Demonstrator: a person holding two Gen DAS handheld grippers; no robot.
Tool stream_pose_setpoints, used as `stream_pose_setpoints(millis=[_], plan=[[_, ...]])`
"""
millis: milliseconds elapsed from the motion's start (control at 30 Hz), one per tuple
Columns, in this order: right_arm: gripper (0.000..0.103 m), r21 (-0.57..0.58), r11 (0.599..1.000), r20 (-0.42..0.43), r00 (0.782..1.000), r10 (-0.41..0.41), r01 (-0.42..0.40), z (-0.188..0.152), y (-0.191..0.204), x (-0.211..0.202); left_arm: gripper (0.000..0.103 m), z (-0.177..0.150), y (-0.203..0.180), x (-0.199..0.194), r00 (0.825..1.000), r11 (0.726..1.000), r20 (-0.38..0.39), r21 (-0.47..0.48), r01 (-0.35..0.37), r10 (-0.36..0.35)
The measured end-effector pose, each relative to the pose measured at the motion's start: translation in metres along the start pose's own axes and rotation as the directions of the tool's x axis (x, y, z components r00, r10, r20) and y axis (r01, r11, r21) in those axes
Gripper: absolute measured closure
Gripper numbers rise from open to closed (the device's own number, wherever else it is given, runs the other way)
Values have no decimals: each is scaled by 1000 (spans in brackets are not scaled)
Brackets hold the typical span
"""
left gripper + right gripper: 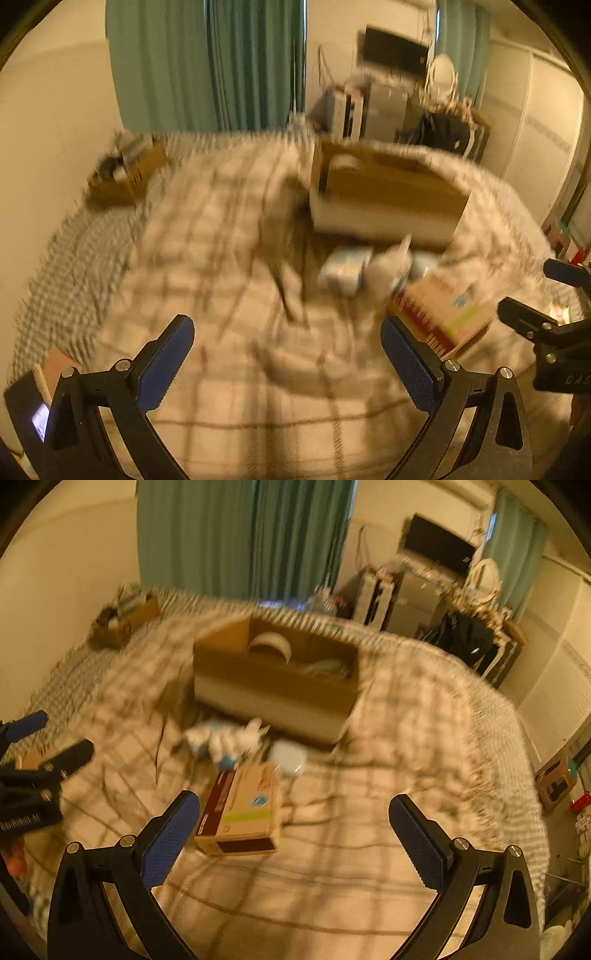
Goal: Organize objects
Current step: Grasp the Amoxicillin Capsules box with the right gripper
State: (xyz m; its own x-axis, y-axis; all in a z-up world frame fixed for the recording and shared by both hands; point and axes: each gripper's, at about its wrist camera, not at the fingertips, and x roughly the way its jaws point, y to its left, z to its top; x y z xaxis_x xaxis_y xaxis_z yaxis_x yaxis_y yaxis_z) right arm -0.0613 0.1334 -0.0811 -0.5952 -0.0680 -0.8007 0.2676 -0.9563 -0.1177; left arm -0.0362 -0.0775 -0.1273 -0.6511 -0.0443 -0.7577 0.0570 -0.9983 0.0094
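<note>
Both views are blurred. A large open cardboard box [275, 686] stands on the plaid bedspread [369, 812]; a roll of tape [271, 646] and something pale green lie inside. It also shows in the left wrist view [384, 195]. In front of it lie a white and blue packet [207, 738], a white bottle [251, 734], a round white lid-like thing [290, 758] and a flat printed carton [240, 812]. The carton shows in the left wrist view [443, 314]. My right gripper [293, 823] is open and empty above the bed, just right of the carton. My left gripper [286, 347] is open and empty.
A smaller cardboard box [125, 620] full of items sits at the bed's far left corner. Teal curtains [240, 535], a wall TV [437, 546] and a cluttered dresser [472, 627] stand behind. The right gripper appears at the right edge of the left wrist view [546, 306].
</note>
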Motion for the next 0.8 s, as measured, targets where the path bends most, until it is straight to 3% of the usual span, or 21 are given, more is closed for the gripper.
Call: stream_pose_setpoints(millis=[200,400,500,567,700,800], plan=[[1,-61,998,-140,990,26,-34,-11,27,53,0,-12,12,31,994,999,-106,-46,-15,10],[2,-118,992,-200,980,12,-36,-14,44,76,0,-8,16,41,992,998,-127,-61,-33,25],[8,-120,992,-232,973,13,-42,-14,46,86,0,-8,13,43,990,998,-137,-49,-30,23],[22,-108,993,-253,967,17,-46,-15,45,91,0,-7,11,46,989,999,-144,-35,-29,24],[24,-70,996,-226,973,42,-60,-13,36,81,0,-5,5,47,987,999,-159,-27,-32,28],[25,-14,998,-152,987,55,-58,-7,19,56,0,-3,-3,45,987,999,-161,-21,-28,24]])
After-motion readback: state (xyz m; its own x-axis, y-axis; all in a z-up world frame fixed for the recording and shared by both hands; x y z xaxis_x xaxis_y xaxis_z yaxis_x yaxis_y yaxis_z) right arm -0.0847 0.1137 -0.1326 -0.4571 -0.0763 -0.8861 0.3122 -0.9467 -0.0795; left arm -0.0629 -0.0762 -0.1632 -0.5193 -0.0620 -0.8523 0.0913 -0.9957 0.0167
